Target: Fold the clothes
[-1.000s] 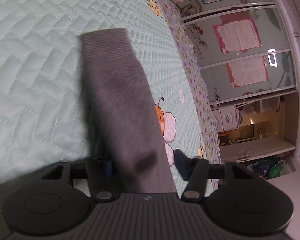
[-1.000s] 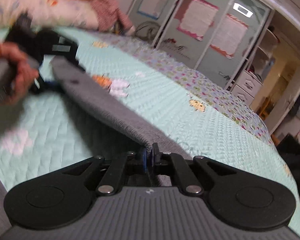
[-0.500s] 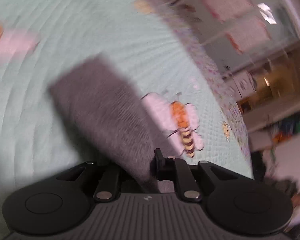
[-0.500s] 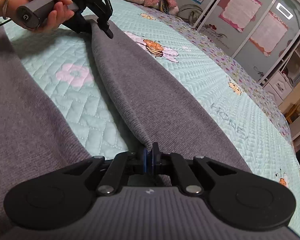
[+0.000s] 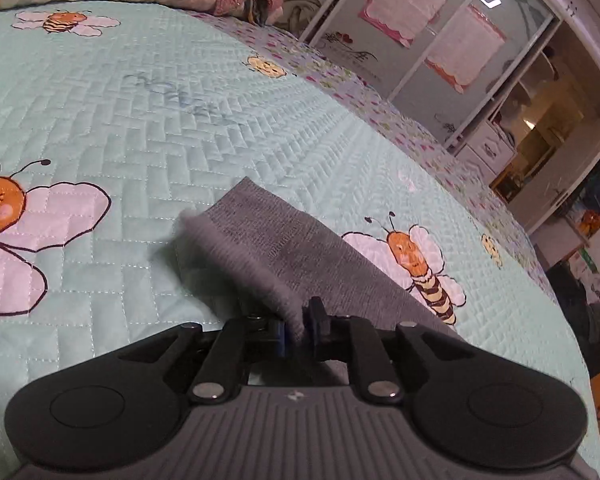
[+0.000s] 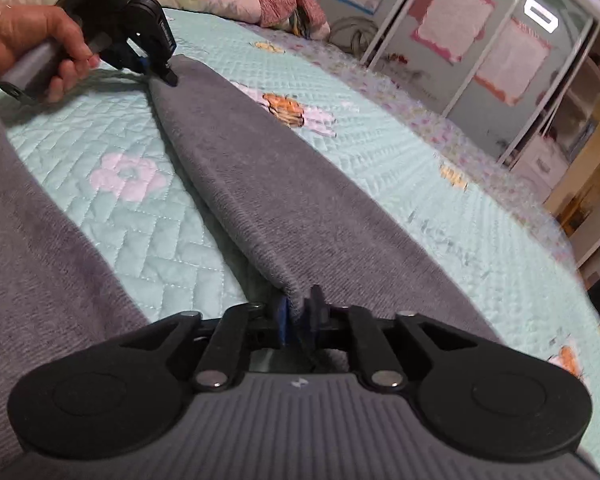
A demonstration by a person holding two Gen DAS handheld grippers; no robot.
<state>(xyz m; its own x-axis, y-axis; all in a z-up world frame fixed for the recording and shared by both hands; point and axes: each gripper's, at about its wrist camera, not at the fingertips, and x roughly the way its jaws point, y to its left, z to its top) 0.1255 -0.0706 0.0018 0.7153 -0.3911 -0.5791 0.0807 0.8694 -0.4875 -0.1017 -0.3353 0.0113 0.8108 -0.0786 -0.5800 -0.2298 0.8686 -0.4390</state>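
L gripper [image 5: 298,330] & R gripper [image 6: 300,320]: fingers pinched closed on gray garment [image 6: 284,184].

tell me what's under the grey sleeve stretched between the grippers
Under the grey sleeve lies the mint quilted bedspread; a bee print shows beside it. Whatever quilt pattern sits directly beneath is covered.

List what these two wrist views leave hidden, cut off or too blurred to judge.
- Grey garment: its type and full shape; the right wrist view's bottom and left edges cut it off.
- Left gripper pinch point: small and partly hidden behind the hand in the right wrist view.
- Folded edge near the left gripper: motion-blurred in the left wrist view.
- Wardrobe door papers: text too small.
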